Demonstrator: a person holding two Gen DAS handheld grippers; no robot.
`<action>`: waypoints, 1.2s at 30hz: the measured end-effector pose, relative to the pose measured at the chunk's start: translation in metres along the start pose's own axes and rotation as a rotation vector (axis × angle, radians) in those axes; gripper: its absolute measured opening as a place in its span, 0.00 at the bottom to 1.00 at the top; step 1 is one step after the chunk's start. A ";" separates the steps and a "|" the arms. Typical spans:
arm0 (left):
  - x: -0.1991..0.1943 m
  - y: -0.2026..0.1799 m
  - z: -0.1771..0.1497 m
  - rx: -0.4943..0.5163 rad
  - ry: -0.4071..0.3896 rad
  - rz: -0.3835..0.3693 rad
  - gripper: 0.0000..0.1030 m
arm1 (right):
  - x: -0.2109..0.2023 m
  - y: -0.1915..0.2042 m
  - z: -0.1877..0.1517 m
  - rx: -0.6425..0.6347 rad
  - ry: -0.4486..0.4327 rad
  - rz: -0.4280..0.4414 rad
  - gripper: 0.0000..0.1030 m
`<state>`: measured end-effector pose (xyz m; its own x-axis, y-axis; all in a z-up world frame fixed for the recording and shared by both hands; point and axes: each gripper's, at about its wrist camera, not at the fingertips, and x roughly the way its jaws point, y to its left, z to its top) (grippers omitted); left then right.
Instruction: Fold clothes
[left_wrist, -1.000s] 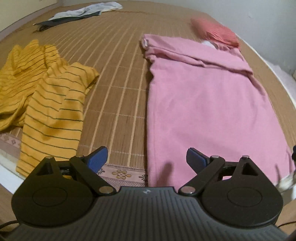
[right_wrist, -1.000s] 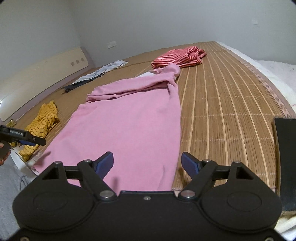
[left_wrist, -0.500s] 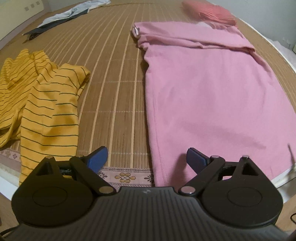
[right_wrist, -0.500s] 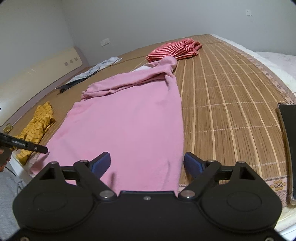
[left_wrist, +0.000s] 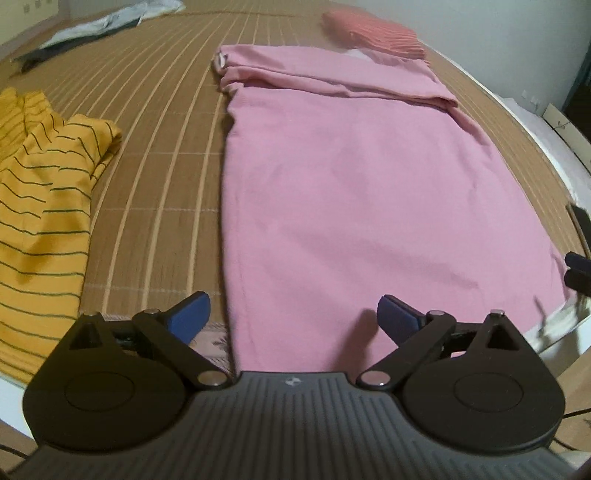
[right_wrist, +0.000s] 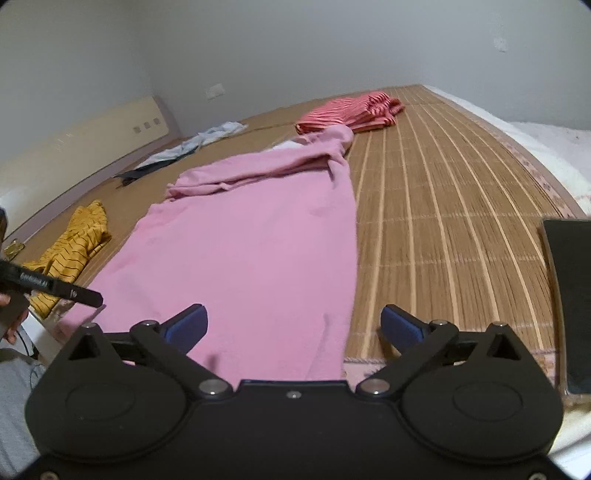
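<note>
A bamboo mat (left_wrist: 159, 122) is covering the whole bed, running off to the far wall, and the pink garment (left_wrist: 354, 192) is lying long and flat down the middle of it, near hem at the mat's near edge, sleeves bunching in a fold across the far end. To its left, apart from it, a yellow striped shirt (left_wrist: 44, 206) is sitting crumpled on the mat. Beyond the pink garment's far end a red striped garment (right_wrist: 351, 110) is lying in a heap, just about touching the pink collar area. Way off in the far left corner a pale and dark pile of clothes (right_wrist: 184, 151) is sprawling by the headboard (right_wrist: 85, 136). On the right edge of the bed a dark flat slab (right_wrist: 570, 295) is resting.

Now the tools. The left gripper (left_wrist: 291, 314) is hovering over the near left corner of the pink hem, its jaws opening wide, blue fingers (left_wrist: 188, 314) gripping nothing, with the garment's left edge running between them. The right gripper (right_wrist: 291, 325) is hanging over the near right corner, jaws opening wide too, nothing pinched, the garment's right edge lying between the pads. At the left of the right view, the person's hand (right_wrist: 9, 317) is carrying the left gripper.
</note>
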<state>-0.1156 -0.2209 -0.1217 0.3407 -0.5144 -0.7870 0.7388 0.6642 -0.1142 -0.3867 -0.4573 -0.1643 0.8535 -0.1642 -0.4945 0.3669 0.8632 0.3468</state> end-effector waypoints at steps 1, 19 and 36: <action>0.000 -0.004 -0.003 0.011 -0.001 0.005 1.00 | 0.000 -0.001 -0.001 0.008 0.001 0.002 0.95; -0.005 -0.004 0.001 -0.050 -0.054 0.036 0.23 | 0.004 0.002 -0.010 -0.039 -0.022 -0.011 0.08; -0.020 0.014 -0.006 -0.127 -0.038 0.000 0.26 | -0.026 0.004 -0.009 -0.040 -0.020 0.037 0.20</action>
<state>-0.1158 -0.1984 -0.1116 0.3643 -0.5326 -0.7639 0.6598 0.7266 -0.1919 -0.4104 -0.4450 -0.1576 0.8737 -0.1414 -0.4655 0.3204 0.8872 0.3318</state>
